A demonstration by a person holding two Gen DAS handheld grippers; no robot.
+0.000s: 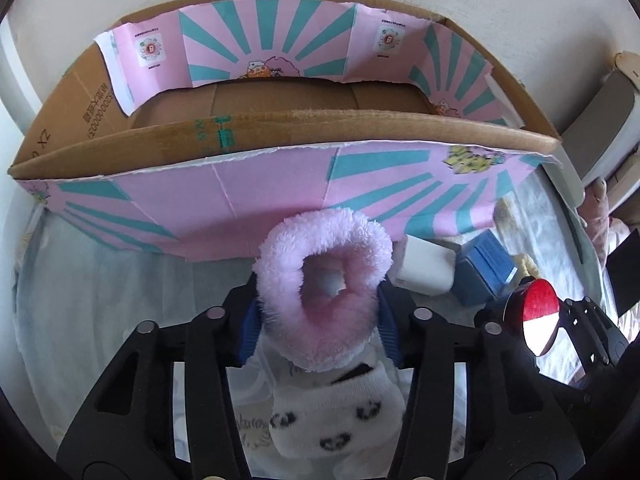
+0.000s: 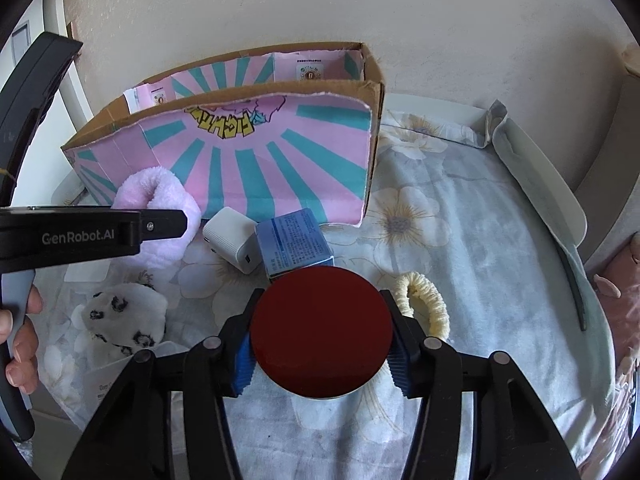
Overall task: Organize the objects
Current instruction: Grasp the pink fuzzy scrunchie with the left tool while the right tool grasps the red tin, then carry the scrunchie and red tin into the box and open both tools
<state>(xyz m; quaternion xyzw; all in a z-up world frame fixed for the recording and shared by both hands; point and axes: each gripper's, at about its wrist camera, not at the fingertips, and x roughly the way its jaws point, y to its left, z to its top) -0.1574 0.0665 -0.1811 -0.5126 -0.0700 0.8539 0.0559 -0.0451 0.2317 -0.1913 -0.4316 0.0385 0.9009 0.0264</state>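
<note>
Fluffy pink-cuffed sock (image 1: 324, 280), round red disc (image 2: 321, 336)

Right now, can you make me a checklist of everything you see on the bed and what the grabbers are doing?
Surface: floral sheet, wrinkled.
Job's things: pink sock with panda sock below it; red disc; white charger touching blue box; yellow scrunchie lying loose.
Bin: carton, open top, nothing seen inside.
Clutter: paper under the panda sock.
Grippers: left gripper, fingers pressing the pink sock; right gripper, fingers pressing the disc's edges.
Cables: nothing seen.
Surroundings: wall behind the carton; a hand on the left handle.
</note>
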